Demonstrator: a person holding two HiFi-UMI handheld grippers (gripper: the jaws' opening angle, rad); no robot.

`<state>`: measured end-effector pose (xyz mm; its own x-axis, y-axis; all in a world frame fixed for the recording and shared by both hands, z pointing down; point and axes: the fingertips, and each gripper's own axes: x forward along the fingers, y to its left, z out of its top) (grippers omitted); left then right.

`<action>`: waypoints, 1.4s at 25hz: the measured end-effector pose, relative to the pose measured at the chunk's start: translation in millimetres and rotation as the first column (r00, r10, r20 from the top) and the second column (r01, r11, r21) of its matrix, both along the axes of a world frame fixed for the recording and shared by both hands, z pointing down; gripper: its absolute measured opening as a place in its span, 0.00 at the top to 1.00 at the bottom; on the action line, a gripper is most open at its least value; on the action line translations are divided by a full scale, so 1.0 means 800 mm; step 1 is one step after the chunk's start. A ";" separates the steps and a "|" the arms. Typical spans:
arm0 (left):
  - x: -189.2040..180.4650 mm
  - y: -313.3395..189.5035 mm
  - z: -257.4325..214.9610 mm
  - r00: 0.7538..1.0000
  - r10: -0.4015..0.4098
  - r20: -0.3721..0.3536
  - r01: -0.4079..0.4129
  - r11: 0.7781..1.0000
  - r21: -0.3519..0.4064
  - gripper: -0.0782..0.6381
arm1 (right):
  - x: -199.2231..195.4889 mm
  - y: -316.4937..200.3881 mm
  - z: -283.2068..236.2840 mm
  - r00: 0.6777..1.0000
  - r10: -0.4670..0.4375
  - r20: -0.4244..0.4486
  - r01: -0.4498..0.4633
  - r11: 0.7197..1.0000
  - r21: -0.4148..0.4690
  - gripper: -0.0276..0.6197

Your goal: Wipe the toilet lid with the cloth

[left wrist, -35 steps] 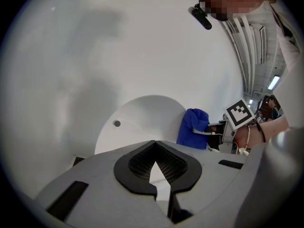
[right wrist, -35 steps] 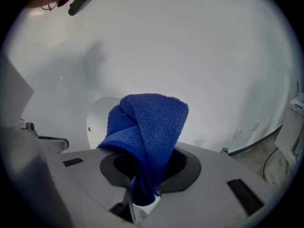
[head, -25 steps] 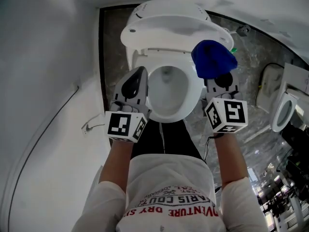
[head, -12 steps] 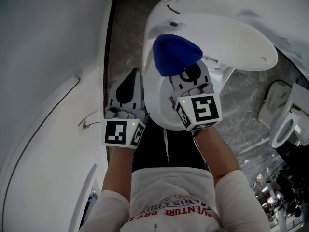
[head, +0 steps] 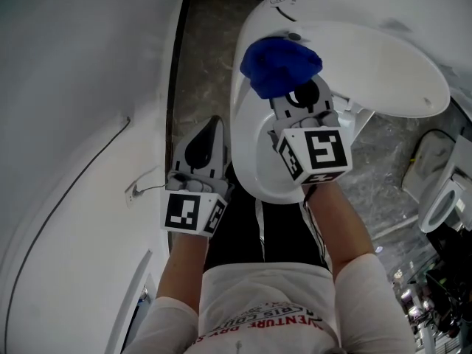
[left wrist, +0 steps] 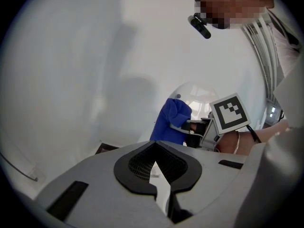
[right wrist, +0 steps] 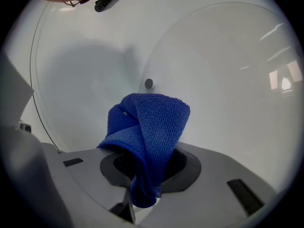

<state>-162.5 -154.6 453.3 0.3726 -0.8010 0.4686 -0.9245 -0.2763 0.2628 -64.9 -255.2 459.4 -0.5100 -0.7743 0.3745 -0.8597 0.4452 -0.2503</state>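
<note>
Blue cloth (right wrist: 149,127) pinched between right gripper (right wrist: 145,167) fingers, clear only in right gripper view, left gripper (left wrist: 156,167) fingers together

We see a deep blue cloth (right wrist: 147,127) with a looped, terry-like weave against the glossy white toilet lid (head: 383,57). The right gripper (right wrist: 142,175) and left gripper (head: 212,124) are matte grey with black pads (left wrist: 128,172) (each marker cube (head: 316,153) carries black squares on white). The floor (head: 203,57) is mottled grey-brown stone. The person's shirt (head: 265,293) is white with red lettering.
</note>
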 end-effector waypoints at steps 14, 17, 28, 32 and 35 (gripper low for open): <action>0.102 -0.007 0.005 0.989 0.144 -0.033 -0.144 0.990 0.004 0.88 | 0.120 0.003 0.004 0.990 0.119 -0.075 -0.119 0.993 0.002 0.82; 0.126 -0.005 0.007 0.984 0.177 -0.033 -0.177 0.984 0.004 0.88 | 0.151 0.009 0.002 0.985 0.151 -0.084 -0.151 0.989 0.004 0.82; 0.206 0.011 0.017 0.963 0.263 -0.055 -0.264 0.964 -0.014 0.88 | 0.273 0.036 -0.002 0.953 0.268 -0.142 -0.267 0.963 0.021 0.82; 0.235 0.016 0.016 0.954 0.294 -0.059 -0.295 0.955 -0.016 0.88 | 0.313 0.046 -0.005 0.934 0.321 -0.159 -0.321 0.947 0.026 0.82; 0.251 0.022 0.020 0.948 0.313 -0.063 -0.314 0.949 -0.015 0.88 | 0.343 0.059 -0.006 0.911 0.364 -0.195 -0.366 0.930 0.028 0.82</action>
